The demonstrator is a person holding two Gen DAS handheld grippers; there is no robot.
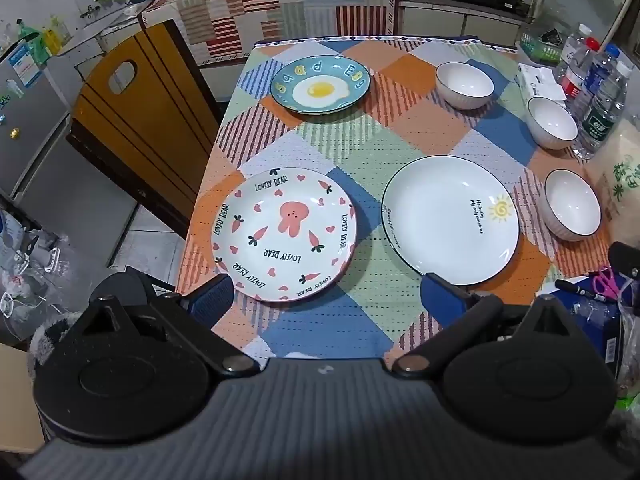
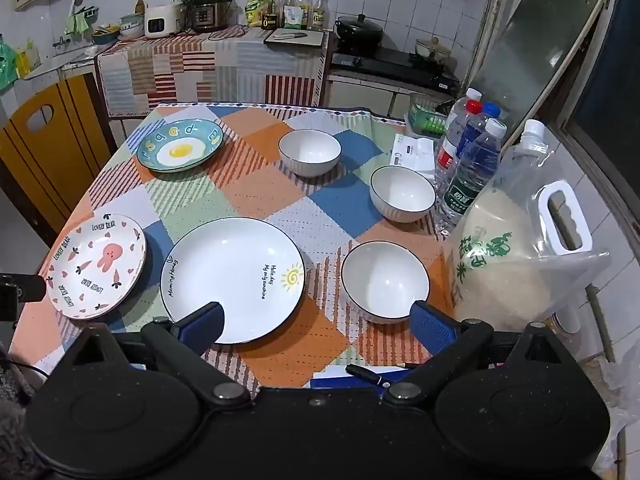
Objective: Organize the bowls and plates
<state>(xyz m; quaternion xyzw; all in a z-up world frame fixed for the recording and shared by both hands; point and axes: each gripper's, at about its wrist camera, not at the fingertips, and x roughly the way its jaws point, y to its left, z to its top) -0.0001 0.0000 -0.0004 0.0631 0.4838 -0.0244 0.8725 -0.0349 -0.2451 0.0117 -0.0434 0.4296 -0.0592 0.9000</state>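
Hovering with jaws spread wide and empty, left gripper (image 1: 326,298) has the rabbit plate (image 1: 284,234) at eleven o'clock; right gripper (image 2: 316,322) has the sun plate (image 2: 232,278) at eleven, nearest bowl (image 2: 385,280) at one; glazed rims could slip from the pads and chip

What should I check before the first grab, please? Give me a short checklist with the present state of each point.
1. Left gripper open and holding nothing: ok.
2. Right gripper open and holding nothing: ok.
3. Three plates lie apart, none stacked: rabbit plate, sun plate, egg plate: ok.
4. Three bowls upright and look empty: near bowl, middle bowl, far bowl: ok.
5. Free room beside the bowls: not ok; the water bottles and rice bag stand close to them.
6. Plates free of chips or cracks: cannot tell.
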